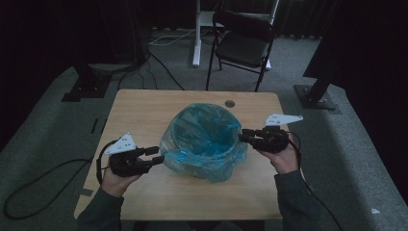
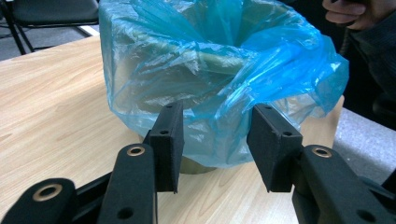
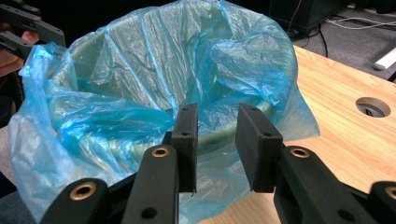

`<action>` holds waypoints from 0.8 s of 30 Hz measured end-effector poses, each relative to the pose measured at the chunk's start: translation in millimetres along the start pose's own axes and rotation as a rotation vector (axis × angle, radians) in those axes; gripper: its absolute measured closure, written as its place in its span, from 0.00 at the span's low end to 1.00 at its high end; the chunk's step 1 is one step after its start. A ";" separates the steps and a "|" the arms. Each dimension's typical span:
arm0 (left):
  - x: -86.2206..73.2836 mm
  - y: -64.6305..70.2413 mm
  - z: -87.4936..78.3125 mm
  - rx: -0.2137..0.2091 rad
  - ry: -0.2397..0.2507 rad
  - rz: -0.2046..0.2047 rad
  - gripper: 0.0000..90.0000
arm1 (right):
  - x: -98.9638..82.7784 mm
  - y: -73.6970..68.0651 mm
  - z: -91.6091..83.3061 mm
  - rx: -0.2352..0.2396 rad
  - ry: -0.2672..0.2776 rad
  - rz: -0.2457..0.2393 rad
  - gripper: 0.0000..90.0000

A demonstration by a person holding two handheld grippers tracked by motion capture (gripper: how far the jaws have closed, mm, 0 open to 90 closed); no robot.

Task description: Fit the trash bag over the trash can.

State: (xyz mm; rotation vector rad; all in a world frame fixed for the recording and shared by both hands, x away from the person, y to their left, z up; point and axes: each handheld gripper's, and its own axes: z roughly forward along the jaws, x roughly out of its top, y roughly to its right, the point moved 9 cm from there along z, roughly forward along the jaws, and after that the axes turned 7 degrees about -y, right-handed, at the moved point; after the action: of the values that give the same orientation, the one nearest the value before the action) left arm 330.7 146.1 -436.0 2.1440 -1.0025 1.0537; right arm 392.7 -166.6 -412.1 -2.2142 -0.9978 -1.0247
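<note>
Two grippers (image 1: pixel 155 155) (image 1: pixel 244 135) flank one bagged bin (image 1: pixel 204 139).

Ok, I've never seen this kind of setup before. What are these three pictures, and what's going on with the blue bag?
No robot here: a person holds a hand-held tool in each hand. The high view looks down on a wooden table; each other picture comes from a camera riding on one tool. On the table stands a round bin lined with a blue plastic bag. The left claw and right claw sit at opposite sides of the bag. Both are open, with plastic showing in the gaps, nothing pinched yet. A black chair stands beyond the table.
</note>
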 end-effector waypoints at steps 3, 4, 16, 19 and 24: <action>-3.4 -4.0 -2.5 0.008 0.007 -0.017 0.63 | -1.4 -1.5 1.6 0.004 -0.010 -0.003 0.77; -4.5 -5.2 -3.4 0.007 0.009 -0.020 0.63 | -2.0 -2.0 2.1 0.004 -0.013 -0.006 0.77; 25.6 -27.2 16.6 0.049 0.024 -0.081 0.61 | 3.6 6.2 7.7 -0.019 -0.006 0.017 0.76; 34.6 -32.2 26.9 0.034 0.020 -0.107 0.60 | 5.0 9.2 9.2 -0.020 0.001 0.031 0.76; 42.6 -41.5 35.6 0.045 0.020 -0.137 0.59 | 11.8 18.5 13.7 -0.038 0.018 0.057 0.75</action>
State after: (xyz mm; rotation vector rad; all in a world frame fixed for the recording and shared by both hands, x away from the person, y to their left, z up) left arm 396.8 127.9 -426.2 2.1994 -0.8172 1.0381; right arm 418.4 -163.6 -413.3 -2.2469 -0.9091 -1.0435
